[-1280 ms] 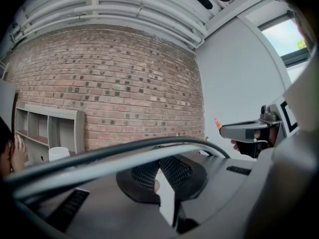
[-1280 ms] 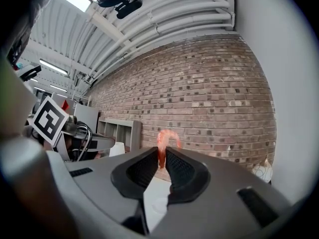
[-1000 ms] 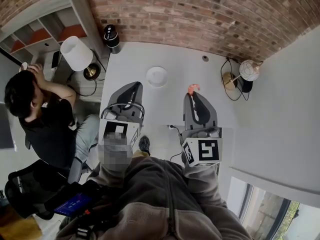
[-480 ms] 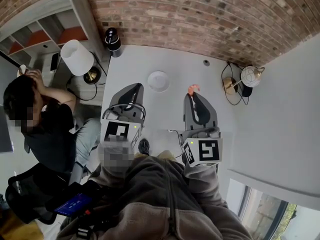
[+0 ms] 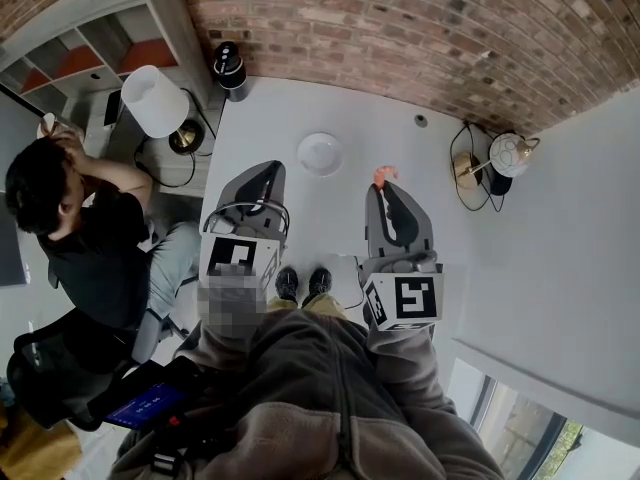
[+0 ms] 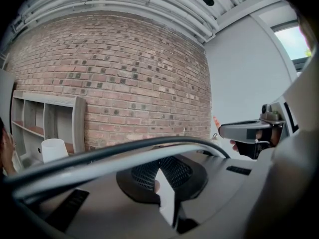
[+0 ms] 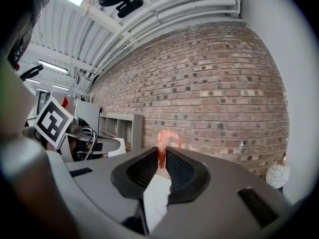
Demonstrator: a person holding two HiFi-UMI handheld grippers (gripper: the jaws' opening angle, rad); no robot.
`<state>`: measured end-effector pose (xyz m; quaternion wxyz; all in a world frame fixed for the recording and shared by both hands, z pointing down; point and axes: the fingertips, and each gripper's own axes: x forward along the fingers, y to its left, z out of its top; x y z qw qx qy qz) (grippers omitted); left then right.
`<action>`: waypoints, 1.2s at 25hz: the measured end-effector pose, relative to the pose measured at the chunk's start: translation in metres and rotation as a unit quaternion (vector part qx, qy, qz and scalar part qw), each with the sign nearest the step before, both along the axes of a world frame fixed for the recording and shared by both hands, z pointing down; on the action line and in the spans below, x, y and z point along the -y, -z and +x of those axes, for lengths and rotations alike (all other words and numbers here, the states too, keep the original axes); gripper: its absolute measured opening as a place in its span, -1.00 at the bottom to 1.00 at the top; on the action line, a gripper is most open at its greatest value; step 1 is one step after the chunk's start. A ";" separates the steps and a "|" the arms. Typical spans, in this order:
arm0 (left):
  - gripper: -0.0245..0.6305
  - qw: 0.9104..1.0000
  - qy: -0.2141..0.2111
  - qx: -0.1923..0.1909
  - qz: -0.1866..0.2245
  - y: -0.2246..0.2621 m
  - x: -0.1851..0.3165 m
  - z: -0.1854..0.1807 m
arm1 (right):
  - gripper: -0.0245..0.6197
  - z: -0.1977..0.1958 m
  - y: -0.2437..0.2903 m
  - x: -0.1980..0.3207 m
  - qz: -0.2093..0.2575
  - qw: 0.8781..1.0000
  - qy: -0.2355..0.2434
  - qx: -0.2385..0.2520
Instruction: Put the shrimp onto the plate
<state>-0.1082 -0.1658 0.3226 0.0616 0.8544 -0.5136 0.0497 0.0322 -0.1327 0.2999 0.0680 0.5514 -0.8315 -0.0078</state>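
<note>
Up close, the right gripper view shows the right gripper (image 7: pixel 162 159) with its jaws pinching the shrimp (image 7: pixel 164 142) by one end, its pink-orange curl hooking up above the pads. The left gripper (image 6: pixel 158 177) has its jaws pressed together on nothing. Only the head view shows the white bench (image 5: pixel 400 133). There the shrimp is held over it, and farther off the small white plate (image 5: pixel 319 154) lies empty, to the shrimp's left and apart from it.

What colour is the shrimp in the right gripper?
Orange-pink; the shrimp shows best in the right gripper view.
</note>
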 end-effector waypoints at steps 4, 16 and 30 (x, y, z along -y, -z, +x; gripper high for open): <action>-0.91 1.000 0.009 0.007 0.003 0.004 0.002 0.005 | -0.77 0.007 0.002 0.003 0.000 1.000 0.007 0.007; -0.91 1.000 0.019 0.020 -0.010 -0.004 0.014 0.020 | -0.77 0.020 -0.005 0.017 -0.008 1.000 0.018 0.018; -0.91 0.997 0.031 0.025 -0.059 -0.046 0.026 0.019 | -0.77 0.016 -0.037 0.036 -0.051 0.998 0.030 0.019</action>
